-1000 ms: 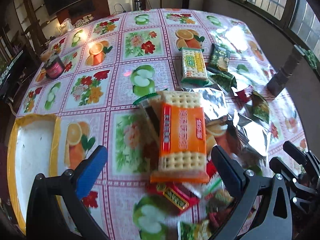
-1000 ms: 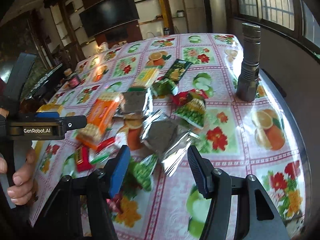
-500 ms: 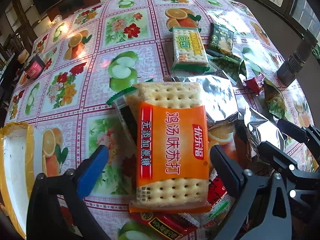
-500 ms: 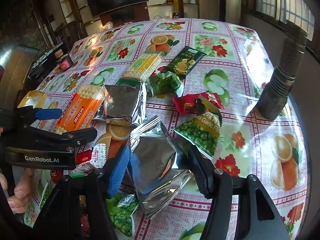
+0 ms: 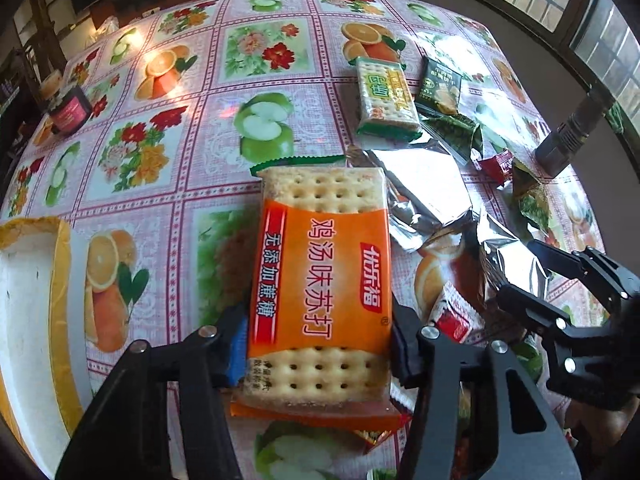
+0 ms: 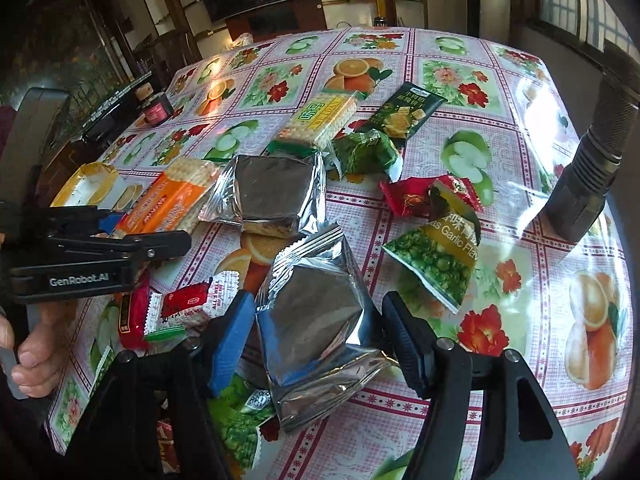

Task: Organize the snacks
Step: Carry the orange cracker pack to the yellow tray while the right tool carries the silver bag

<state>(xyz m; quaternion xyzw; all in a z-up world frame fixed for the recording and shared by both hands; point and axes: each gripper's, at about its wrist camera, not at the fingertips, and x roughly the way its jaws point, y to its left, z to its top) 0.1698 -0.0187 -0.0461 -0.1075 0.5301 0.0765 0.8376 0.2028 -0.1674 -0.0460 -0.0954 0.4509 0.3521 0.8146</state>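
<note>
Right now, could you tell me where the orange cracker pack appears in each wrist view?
Left wrist view: the orange cracker pack fills the lower centre, between the left gripper jaws.
Right wrist view: middle left, beside a silver foil pouch.
Shared landmark: the yellow-rimmed tray.

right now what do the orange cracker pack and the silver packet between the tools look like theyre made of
Orange cracker pack: thin glossy plastic film, clear at both ends so the crackers show through, printed orange in the middle.
Silver packet: looks like metallised foil film, mirror-shiny and crinkled, with serrated sealed edges; whether it is true foil or coated plastic can't be told.
</note>
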